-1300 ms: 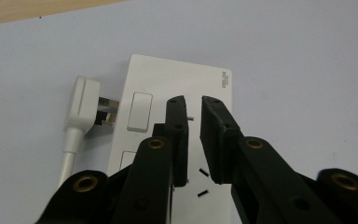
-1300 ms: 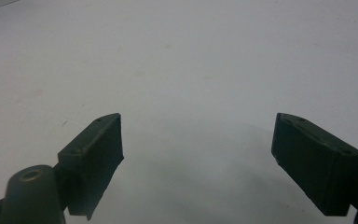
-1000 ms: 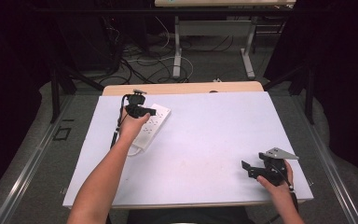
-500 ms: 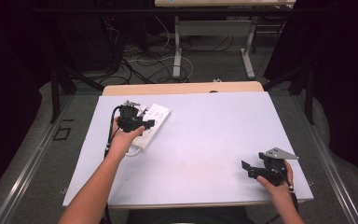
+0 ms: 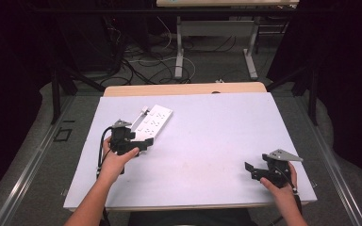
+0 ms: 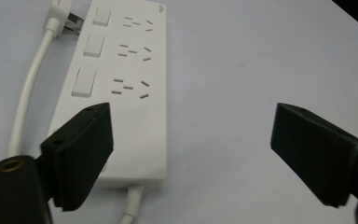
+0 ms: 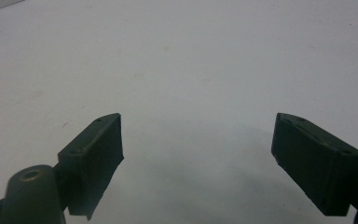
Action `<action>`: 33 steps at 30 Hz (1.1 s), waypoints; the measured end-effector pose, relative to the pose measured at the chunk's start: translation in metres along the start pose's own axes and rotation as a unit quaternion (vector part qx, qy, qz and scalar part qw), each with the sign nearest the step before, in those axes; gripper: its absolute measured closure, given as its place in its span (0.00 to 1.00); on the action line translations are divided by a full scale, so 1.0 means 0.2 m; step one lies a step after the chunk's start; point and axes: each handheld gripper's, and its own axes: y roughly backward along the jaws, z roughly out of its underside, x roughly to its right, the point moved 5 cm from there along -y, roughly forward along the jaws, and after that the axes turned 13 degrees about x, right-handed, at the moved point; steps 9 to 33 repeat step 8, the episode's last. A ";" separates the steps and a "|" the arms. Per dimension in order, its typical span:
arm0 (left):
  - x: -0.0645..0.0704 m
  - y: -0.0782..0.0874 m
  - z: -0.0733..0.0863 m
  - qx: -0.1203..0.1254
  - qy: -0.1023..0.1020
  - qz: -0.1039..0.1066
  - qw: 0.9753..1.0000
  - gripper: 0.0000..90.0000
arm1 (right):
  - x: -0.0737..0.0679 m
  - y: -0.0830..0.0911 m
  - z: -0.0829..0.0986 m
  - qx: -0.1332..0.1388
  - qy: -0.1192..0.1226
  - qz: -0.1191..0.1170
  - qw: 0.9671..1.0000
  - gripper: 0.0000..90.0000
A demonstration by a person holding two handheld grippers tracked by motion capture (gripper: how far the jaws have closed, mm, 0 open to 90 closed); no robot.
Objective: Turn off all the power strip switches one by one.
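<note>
A white power strip (image 5: 152,123) lies flat on the pale worktop (image 5: 207,141), at its far left part, set at an angle. In the left gripper view it shows three switches in a row beside three groups of socket slots, and a white cord (image 6: 25,98) that leaves the near end, bends along the side and ends in a plug (image 6: 63,11) lying next to the far end.

The left hand-held gripper (image 5: 128,141) is just at the near end of the strip. Its jaws are wide apart and hold nothing; one jaw is over the near corner of the strip, the other over bare worktop. The right hand-held gripper (image 5: 271,169) is well apart from it, near the front right corner of the worktop, also with jaws spread wide and nothing between them.

I judge the strip to be a stiff plastic body, rather light, with a smooth surface that may slip between the pads. The best hold is probably across the two long sides, near the middle so it does not tip, and away from the switches so none is pressed. The cord is soft and springy; it will drag behind and can turn the strip if only one end is lifted.

There are no containers on the worktop, so nothing to say of contents
</note>
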 end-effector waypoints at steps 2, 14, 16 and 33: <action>0.01 0.02 0.01 0.004 -0.005 0.001 1.000 0.05 | 0.00 0.00 0.00 -0.002 0.002 -0.002 1.000 0.18; 0.02 0.05 0.05 0.015 0.000 -0.005 1.000 0.00 | 0.00 0.00 0.00 -0.003 0.001 -0.003 1.000 0.18; 0.02 0.05 0.05 0.015 0.000 -0.005 1.000 0.00 | 0.00 0.00 0.00 -0.003 0.001 -0.003 1.000 0.18; 0.02 0.05 0.05 0.015 0.000 -0.005 1.000 0.00 | 0.00 0.00 0.00 -0.003 0.001 -0.003 1.000 0.18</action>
